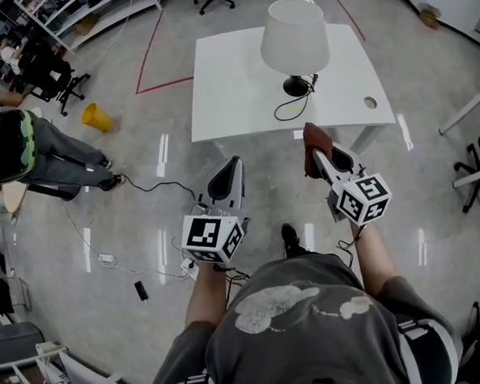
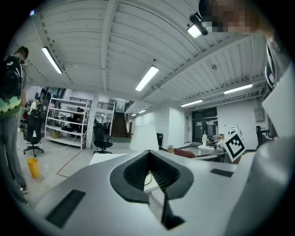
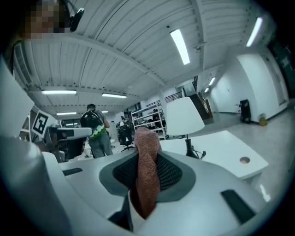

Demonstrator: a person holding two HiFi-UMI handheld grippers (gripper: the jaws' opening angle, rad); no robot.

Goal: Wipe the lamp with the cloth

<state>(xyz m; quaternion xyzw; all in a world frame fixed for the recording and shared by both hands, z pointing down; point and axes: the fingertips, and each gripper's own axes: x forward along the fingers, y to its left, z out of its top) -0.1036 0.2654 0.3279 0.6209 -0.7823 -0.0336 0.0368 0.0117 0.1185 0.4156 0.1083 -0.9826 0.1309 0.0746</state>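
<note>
Glossy grey floor runs under both tools, and a white desk (image 1: 226, 90) stands ahead of them, beyond their tips. On the desk, the lamp (image 1: 294, 36) with its white shade and black base stands upright, ahead of the right tool (image 1: 319, 156) and well apart from it. The lamp's black cord (image 1: 288, 108) loops on the desk on the side nearer the tools. A round hole (image 1: 370, 103) in the desk lies to the right of the lamp's base.

The right tool has its jaws closed on a reddish-brown cloth (image 1: 311, 149). In the right gripper view the cloth (image 3: 146, 138) stands up between the jaws of the right tool (image 3: 146, 162) and hangs down behind them. The lamp (image 3: 183, 117) shows just right of the cloth, farther off.

The left tool (image 1: 234, 165) is level with the right one, to its left. In the left gripper view the jaws of the left tool (image 2: 148, 156) meet with nothing between them, and the lamp (image 2: 144, 138) shows straight beyond them.

Far to the left of the left tool, a person (image 1: 26, 147) in dark clothes is near a yellow bin (image 1: 96, 116) on the floor.
</note>
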